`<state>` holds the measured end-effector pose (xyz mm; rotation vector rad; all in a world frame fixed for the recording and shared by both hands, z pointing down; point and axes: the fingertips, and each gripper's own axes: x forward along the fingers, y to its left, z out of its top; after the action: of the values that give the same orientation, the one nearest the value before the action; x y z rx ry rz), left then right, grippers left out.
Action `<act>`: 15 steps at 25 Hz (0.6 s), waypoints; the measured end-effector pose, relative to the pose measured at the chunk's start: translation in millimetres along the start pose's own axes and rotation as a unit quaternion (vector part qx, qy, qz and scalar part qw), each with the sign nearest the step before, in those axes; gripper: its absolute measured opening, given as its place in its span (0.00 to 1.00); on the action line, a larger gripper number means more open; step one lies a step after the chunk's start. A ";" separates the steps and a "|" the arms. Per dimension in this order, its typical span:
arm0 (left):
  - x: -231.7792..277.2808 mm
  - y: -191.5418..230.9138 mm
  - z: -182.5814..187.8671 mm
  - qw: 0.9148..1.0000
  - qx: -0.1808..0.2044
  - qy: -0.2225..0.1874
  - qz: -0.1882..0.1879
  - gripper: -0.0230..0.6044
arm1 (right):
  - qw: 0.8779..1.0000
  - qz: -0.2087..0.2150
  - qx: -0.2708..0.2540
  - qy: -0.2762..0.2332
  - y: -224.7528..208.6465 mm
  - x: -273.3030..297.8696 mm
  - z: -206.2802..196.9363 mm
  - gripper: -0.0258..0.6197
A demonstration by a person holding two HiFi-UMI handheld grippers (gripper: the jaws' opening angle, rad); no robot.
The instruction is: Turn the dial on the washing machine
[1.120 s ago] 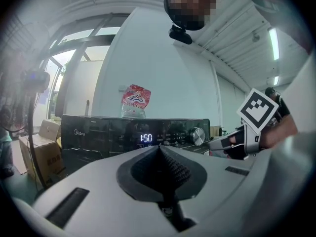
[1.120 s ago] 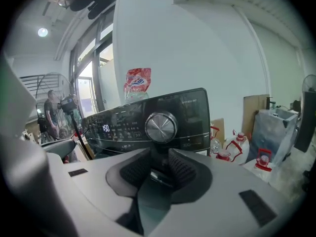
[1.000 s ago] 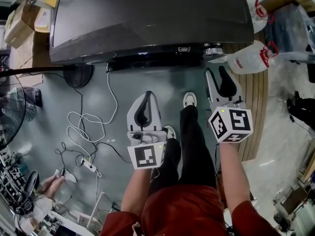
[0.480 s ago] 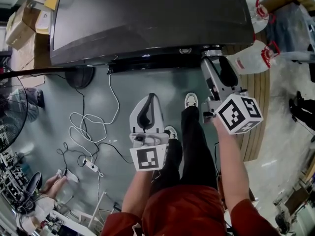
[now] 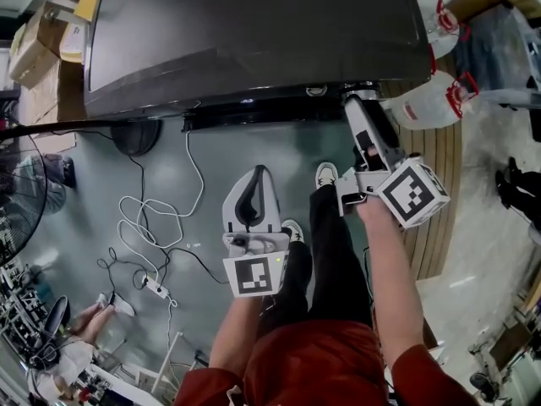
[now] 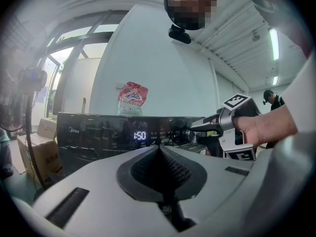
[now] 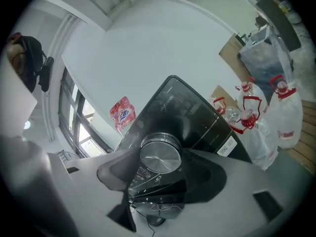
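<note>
The dark washing machine (image 5: 254, 32) fills the top of the head view, and its silver dial (image 5: 359, 86) sits at the right end of the front panel. My right gripper (image 5: 363, 101) reaches up to that dial. In the right gripper view the dial (image 7: 160, 155) lies between the two dark pads of the gripper (image 7: 162, 163); the jaws are closing, and I see no firm press on it. The left gripper view shows the same from the side, the dial (image 6: 190, 136) at the right gripper (image 6: 198, 129). My left gripper (image 5: 257, 178) hangs lower, shut and empty (image 6: 158, 149).
The panel display (image 6: 139, 136) reads 1:50. A red detergent bag (image 6: 132, 97) lies on the machine. White bottles with red caps (image 5: 431, 100) stand right of the machine. Loose cables (image 5: 152, 218) trail on the floor at left, near a fan (image 5: 17, 201) and cardboard boxes (image 5: 38, 36).
My right gripper has moved up and forward from beside the machine's front onto the dial, rolling as it went, with its jaws wider apart. The left gripper has barely shifted.
</note>
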<state>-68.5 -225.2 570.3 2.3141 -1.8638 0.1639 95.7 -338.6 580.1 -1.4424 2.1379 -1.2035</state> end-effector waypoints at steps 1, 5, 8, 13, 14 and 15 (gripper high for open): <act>0.0 -1.2 -0.3 1.000 0.001 0.001 -0.001 0.05 | 1.000 -0.002 -0.005 0.000 0.0 -0.4 0.2 0.47; 0.5 -1.1 0.2 1.000 0.001 0.000 -0.002 0.05 | 0.999 -0.010 -0.031 0.009 -0.6 0.4 -2.5 0.47; 0.5 -0.7 1.5 1.000 0.001 -0.002 -0.001 0.05 | 0.999 -0.018 -0.041 0.010 -2.1 -0.2 -3.9 0.47; -0.3 2.9 0.0 1.000 0.000 -0.001 0.002 0.05 | 0.995 -0.038 -0.090 0.018 -2.5 -0.4 -6.6 0.47; -0.4 3.4 -0.4 1.000 0.000 -0.001 0.003 0.05 | 0.993 -0.043 -0.108 0.020 -2.3 -0.5 -6.8 0.47; -0.3 3.7 -0.4 1.000 0.001 -0.001 0.003 0.05 | 0.991 -0.047 -0.124 0.022 -2.2 -0.5 -6.9 0.47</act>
<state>-72.2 -225.6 570.8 2.3100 -1.8727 0.1639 92.9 -335.1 585.8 -1.6494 2.3401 -1.0383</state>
